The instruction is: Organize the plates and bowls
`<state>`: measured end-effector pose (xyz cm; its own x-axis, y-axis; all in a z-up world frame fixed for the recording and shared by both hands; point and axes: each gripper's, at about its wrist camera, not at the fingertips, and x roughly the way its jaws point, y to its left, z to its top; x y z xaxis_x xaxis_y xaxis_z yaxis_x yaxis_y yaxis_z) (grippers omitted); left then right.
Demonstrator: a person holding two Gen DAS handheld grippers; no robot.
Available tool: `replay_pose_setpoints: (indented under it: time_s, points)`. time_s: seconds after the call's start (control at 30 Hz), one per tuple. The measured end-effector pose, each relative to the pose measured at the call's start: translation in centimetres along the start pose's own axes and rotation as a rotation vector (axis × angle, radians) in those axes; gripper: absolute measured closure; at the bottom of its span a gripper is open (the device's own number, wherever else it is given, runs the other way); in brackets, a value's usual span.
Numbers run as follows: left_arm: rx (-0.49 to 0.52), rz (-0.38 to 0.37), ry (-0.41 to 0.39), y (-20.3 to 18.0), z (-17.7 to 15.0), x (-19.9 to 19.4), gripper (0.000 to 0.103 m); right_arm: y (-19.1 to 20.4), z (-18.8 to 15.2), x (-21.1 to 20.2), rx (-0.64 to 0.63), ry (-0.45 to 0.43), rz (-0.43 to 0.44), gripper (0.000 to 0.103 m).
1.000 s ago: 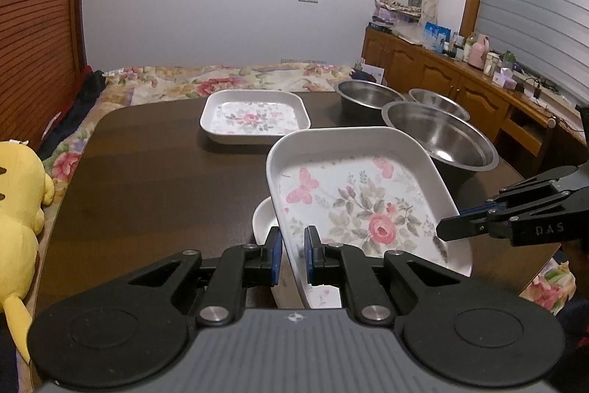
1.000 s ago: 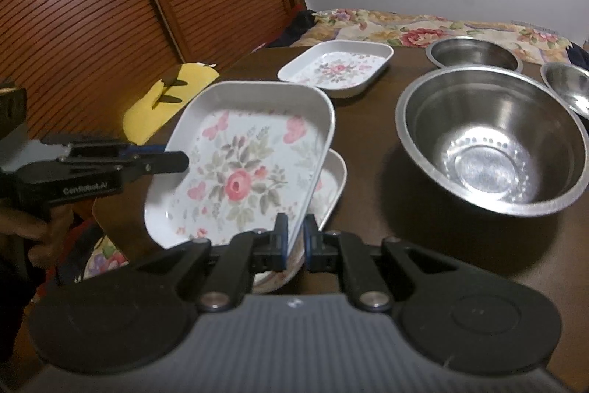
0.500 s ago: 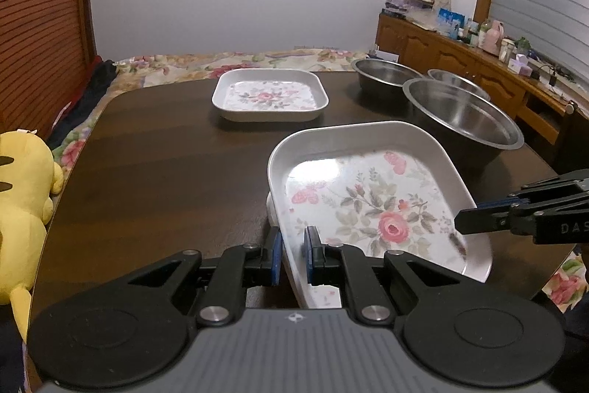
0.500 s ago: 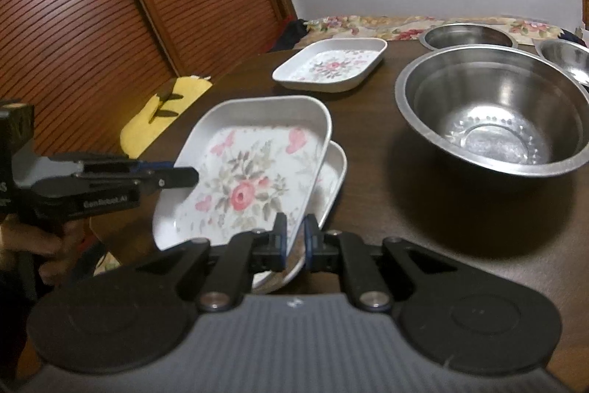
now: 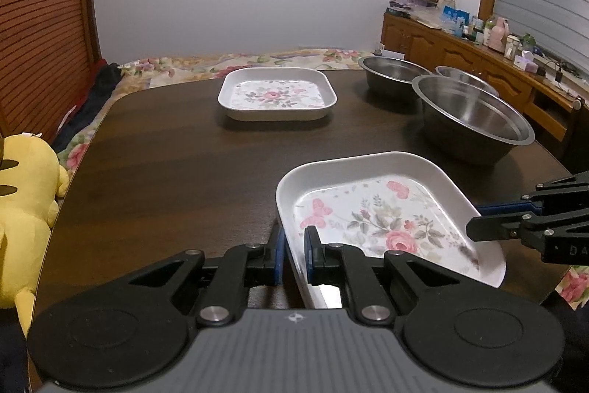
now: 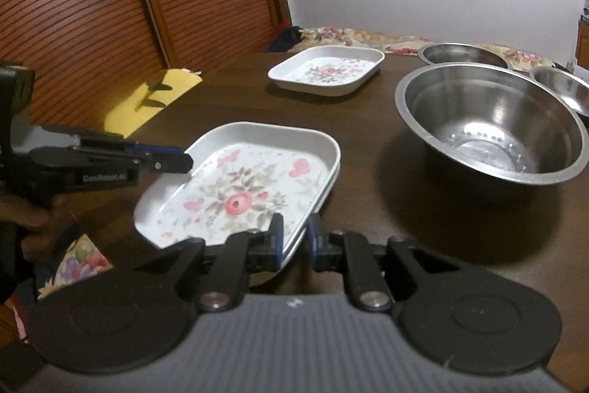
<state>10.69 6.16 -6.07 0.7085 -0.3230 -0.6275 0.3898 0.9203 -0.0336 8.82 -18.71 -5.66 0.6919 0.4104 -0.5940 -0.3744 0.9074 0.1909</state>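
We find the left tongs (image 5: 293, 255) still clamped on the plate's (image 5: 383, 220) near rim, while the right tongs (image 6: 294, 240) are opening around its opposite edge. The plate, tilted a second ago, now lies nested on the plate below (image 6: 327, 188), so release is under way.

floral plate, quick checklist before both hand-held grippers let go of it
1. Floral plate nested on the plate below: ok, lower rim peeks out.
2. Left hand-held gripper off the rim: not ok, clamped on it.
3. Right hand-held gripper off the rim: not ok, jaws opening, rim between them.
4. Big steel bowl clear of the plate: ok.
5. Plate fully flat: cannot tell.
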Motion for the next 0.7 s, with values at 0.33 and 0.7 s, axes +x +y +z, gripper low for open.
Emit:
replay_pose_setpoints:
  time_s: [0.33,0.7]
  points:
    - [-0.011,-0.002,0.000,0.1,0.1,0.0,0.090,0.0,0.2,-0.2,-0.001,-0.006,0.001,0.087]
    - [-0.022,-0.024,-0.063,0.3,1.6,-2.2,0.087,-0.6,2.2,-2.7,-0.011,-0.079,-0.014,0.087]
